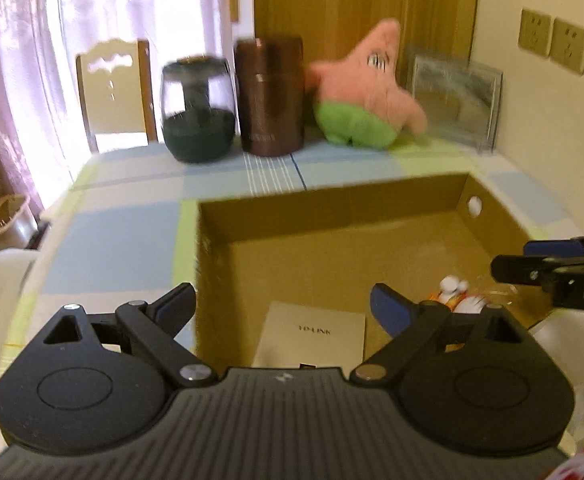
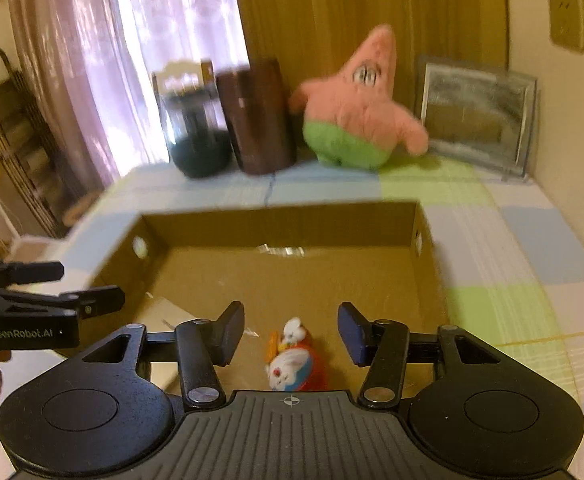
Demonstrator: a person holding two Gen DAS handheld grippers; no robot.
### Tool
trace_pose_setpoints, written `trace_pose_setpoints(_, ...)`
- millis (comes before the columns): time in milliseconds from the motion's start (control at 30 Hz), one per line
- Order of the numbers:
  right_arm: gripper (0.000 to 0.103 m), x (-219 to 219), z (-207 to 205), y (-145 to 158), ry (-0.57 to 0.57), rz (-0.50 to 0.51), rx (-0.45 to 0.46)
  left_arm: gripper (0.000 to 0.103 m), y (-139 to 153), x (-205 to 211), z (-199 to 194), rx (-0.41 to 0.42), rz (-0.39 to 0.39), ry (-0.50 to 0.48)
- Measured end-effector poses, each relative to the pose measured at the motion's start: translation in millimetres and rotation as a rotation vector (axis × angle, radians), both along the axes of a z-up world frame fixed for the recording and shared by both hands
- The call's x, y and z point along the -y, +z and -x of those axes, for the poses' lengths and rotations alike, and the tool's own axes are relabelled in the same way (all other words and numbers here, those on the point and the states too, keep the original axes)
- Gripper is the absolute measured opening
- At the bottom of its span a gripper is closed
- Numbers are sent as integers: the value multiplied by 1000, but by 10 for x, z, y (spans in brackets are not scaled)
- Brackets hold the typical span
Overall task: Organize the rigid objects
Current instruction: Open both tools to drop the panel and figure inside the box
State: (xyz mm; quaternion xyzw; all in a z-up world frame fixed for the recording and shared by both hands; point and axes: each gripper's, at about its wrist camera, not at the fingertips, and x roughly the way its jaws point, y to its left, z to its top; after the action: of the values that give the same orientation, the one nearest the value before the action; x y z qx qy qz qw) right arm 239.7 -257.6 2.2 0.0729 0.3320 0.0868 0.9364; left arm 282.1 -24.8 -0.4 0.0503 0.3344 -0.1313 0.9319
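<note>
- L gripper (image 1: pixel 281 304): jaws wide apart, nothing betw. them; hangs over near-left part of the cardboard box (image 1: pixel 332 196), pointing down into it.
- R gripper (image 2: pixel 290 332): jaws partly apart, nothing gripped; the toy lies below the gap, pads not touching it.
- Each gripper shows in the other's view: R one comes in at right edge of the left wrist view (image 1: pixel 510 268); L one at left edge of the right wrist view (image 2: pixel 91 284), w/ "GenRobot.AI" on its body.
- Box: open-topped, brown, on the checked cloth of the worktop (image 2: pixel 532 248); round hole in each side wall.
- Toy figure (image 2: pixel 294 356): white/red/orange cartoon character, lying on box floor near the front, right of centre; from the left wrist view it's just past the right finger (image 1: pixel 458 298).
- White TP-LINK box (image 1: pixel 312 334): flat on box floor, near-left, apart from the toy; only a corner shows in the right wrist view.
- Strip of clear tape (image 2: pixel 281 250) on box floor by far wall.
- Behind the box, along the far edge of the worktop, L to R: glass jar w/ dark contents (image 1: pixel 197 110), brown canister (image 1: pixel 269 96) just beside it, pink star plush w/ green shorts (image 1: pixel 366 88), clear picture frame (image 1: pixel 456 96) leaning at the wall.
- Bkgd: chair back (image 1: pixel 111 88), pink curtain (image 1: pixel 31 60), two wall sockets (image 1: pixel 552 38).
- Frames blurry; fine print on canister unreadable.
</note>
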Motion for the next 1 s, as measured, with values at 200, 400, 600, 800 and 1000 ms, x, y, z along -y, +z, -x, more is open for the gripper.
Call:
trace_pose_setpoints(200, 61, -6, 555, 368, -12, -10, 108, 91, 269, -170, 537, 51, 36, -4)
trace_pose_setpoints(400, 65, -63, 1225, 457, -27, 13, 144, 91, 308, -251, 1222, 64, 19, 16)
trace_pose_setpoints(600, 67, -117, 1802, 273, -57, 93, 146, 91, 203, -293, 1815, 48, 4, 38)
trace_pose_setpoints(800, 68, -90, 2182, -36, -73, 42, 51, 91, 6, -226, 2135, 28, -18, 19)
trace_pose_setpoints(1000, 67, -98, 2190, -205, -50, 32, -20, 90, -185, -185, 2205, 3, -40, -3)
